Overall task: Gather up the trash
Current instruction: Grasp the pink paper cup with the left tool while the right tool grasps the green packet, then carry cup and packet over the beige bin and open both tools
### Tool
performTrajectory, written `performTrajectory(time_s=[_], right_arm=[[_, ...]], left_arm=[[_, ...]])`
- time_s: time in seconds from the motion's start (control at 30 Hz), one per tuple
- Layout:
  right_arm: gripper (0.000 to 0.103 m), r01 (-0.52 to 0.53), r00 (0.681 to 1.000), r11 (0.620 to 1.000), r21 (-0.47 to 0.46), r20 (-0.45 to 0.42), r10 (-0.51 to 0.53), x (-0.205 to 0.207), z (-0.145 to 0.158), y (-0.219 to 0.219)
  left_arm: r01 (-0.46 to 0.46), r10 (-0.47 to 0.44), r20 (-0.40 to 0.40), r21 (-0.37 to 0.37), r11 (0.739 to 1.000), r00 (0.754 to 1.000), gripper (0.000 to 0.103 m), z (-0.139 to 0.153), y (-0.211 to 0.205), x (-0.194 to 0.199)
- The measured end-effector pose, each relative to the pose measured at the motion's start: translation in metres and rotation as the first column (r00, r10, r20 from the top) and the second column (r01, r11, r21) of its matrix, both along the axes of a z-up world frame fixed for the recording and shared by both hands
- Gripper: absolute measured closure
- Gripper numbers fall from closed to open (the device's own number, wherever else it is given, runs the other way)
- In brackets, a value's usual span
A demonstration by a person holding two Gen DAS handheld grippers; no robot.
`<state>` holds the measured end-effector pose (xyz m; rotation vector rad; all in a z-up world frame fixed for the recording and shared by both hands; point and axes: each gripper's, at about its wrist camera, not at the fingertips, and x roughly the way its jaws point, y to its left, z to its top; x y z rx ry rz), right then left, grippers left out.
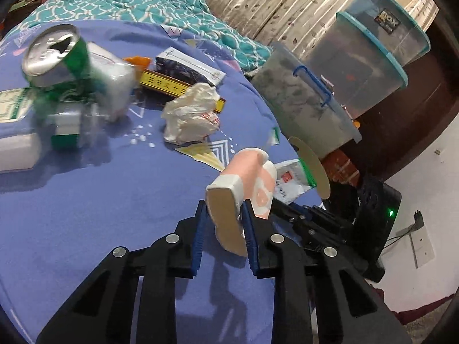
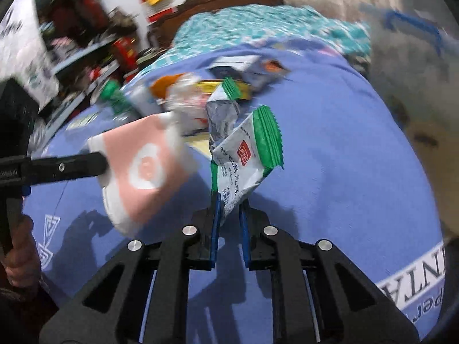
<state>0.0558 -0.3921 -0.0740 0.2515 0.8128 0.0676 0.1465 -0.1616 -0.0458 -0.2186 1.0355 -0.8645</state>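
My left gripper [image 1: 225, 215] is shut on a pink and white carton [image 1: 243, 177] and holds it above the purple bedsheet [image 1: 100, 200]. The carton also shows in the right wrist view [image 2: 143, 169], with the left gripper [image 2: 100, 162] at its left. My right gripper [image 2: 229, 203] is shut on a white wrapper with green ends [image 2: 246, 154], held above the sheet. That wrapper shows behind the carton in the left wrist view [image 1: 289, 183]. More trash lies on the bed: a green can [image 1: 54, 57], a crumpled white wrapper [image 1: 192, 111], a dark box [image 1: 189, 66] and a yellow box [image 1: 166, 83].
Clear storage bins [image 1: 370, 54] with blue lids stand stacked beside the bed at the right. A teal patterned blanket [image 1: 143, 3] lies at the far end. A cluttered shelf [image 2: 80, 43] stands left of the bed. A black device with a green light [image 1: 384, 209] sits low at the right.
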Motion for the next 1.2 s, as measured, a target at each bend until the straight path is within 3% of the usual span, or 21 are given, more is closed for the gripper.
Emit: performTrajectory(time_s=[0.4, 0.57, 0.73, 0.8, 0.83, 0.87, 0.9, 0.93, 0.97, 1.0, 1.07, 1.13, 1.2], right_arm=[[0.088, 0.173, 0.983, 0.984, 0.034, 0.064, -0.175, -0.025, 0.004, -0.078], [0.089, 0.212, 0.974, 0.971, 0.114, 0.051, -0.219, -0.033, 0.002, -0.116], [0.084, 0.156, 0.988, 0.955, 0.254, -0.046, -0.15, -0.027, -0.014, -0.13], [0.065, 0.144, 0.989, 0.941, 0.308, -0.062, -0.131, -0.025, -0.019, -0.133], [0.047, 0.131, 0.991, 0.933, 0.335, -0.044, -0.124, -0.025, -0.017, -0.135], [0.039, 0.133, 0.991, 0.933, 0.335, -0.026, -0.132, -0.024, -0.015, -0.134], [0.04, 0.134, 0.991, 0.937, 0.322, -0.017, -0.136, -0.023, -0.013, -0.133], [0.047, 0.125, 0.992, 0.941, 0.316, -0.021, -0.125, -0.019, -0.013, -0.132], [0.076, 0.119, 0.993, 0.937, 0.328, -0.032, -0.115, -0.015, -0.015, -0.13], [0.084, 0.121, 0.993, 0.93, 0.347, -0.049, -0.111, -0.012, -0.019, -0.131], [0.095, 0.142, 0.99, 0.928, 0.343, -0.041, -0.136, -0.013, -0.017, -0.135], [0.098, 0.186, 0.982, 0.945, 0.268, -0.013, -0.19, -0.017, -0.01, -0.139], [0.098, 0.245, 0.968, 0.939, 0.241, 0.002, -0.253, -0.023, -0.007, -0.151]], left_arm=[[0.103, -0.103, 0.003, 0.013, 0.995, 0.995, 0.082, 0.006, -0.083, 0.013], [0.153, -0.151, -0.053, 0.038, 0.988, 0.987, 0.082, -0.009, -0.129, 0.024], [0.161, -0.156, -0.071, 0.069, 0.985, 0.985, 0.082, -0.023, -0.15, 0.028], [0.155, -0.148, -0.087, 0.084, 0.984, 0.985, 0.081, -0.028, -0.15, 0.031], [0.154, -0.146, -0.092, 0.086, 0.984, 0.985, 0.081, -0.03, -0.15, 0.031], [0.153, -0.145, -0.096, 0.086, 0.984, 0.985, 0.081, -0.031, -0.149, 0.032], [0.153, -0.144, -0.1, 0.086, 0.984, 0.984, 0.081, -0.032, -0.148, 0.032], [0.154, -0.145, -0.1, 0.086, 0.984, 0.984, 0.081, -0.033, -0.147, 0.032], [0.154, -0.145, -0.1, 0.086, 0.984, 0.984, 0.081, -0.033, -0.147, 0.032], [0.155, -0.147, -0.098, 0.087, 0.984, 0.984, 0.081, -0.033, -0.147, 0.032], [0.159, -0.151, -0.094, 0.084, 0.984, 0.984, 0.081, -0.03, -0.149, 0.032], [0.164, -0.157, -0.087, 0.079, 0.983, 0.984, 0.082, -0.027, -0.154, 0.033], [0.173, -0.167, -0.087, 0.077, 0.982, 0.982, 0.082, -0.025, -0.164, 0.035]])
